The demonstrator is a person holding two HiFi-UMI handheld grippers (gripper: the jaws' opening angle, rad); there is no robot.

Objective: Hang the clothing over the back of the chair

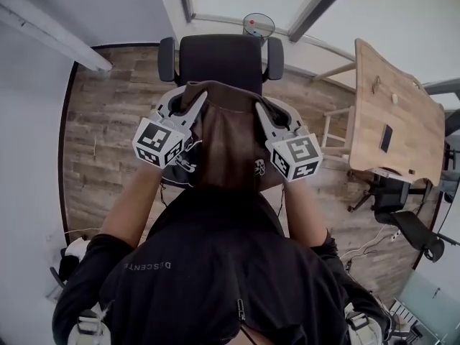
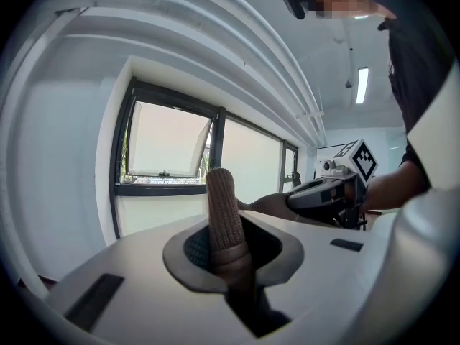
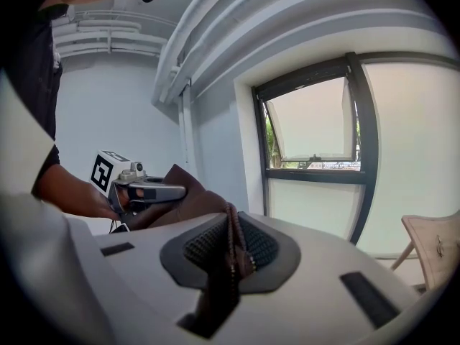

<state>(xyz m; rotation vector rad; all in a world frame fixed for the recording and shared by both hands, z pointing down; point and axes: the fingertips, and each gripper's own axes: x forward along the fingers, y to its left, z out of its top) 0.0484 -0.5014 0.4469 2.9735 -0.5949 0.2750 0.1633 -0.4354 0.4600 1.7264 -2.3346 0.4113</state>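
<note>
The person stands behind a black office chair (image 1: 219,62) and holds a brown jacket (image 1: 230,131) over its back. The jacket is spread between the two tools and hides the backrest fully; only the seat and both armrests show beyond it. The left gripper (image 1: 190,99) pinches the jacket's left side and the right gripper (image 1: 267,115) pinches its right side, both sets of fingers closed on the cloth.

Around the chair is a wooden plank floor (image 1: 108,128). Just behind the chair, by the wall, stands a wire waste basket (image 1: 258,26). To the right is a wooden worktop (image 1: 402,113) with a flat dark thing (image 1: 386,138) on it, and nearer to the person a second black office chair (image 1: 410,228). Nothing lies between the person and the first chair except the jacket itself.

The head view shows the layout from above, but not which part of the jacket each tool grips. The left gripper view tells it: a ribbed band (image 2: 221,207) stands up between its fingers. In the right gripper view the edge with the zipper (image 3: 233,243) is held in the same way. Both these views also show a window (image 2: 169,146) with one pane tilted open, and each shows the other gripper holding the brown cloth. Only the right gripper view shows a pale wooden piece of furniture (image 3: 431,246) under the window.
</note>
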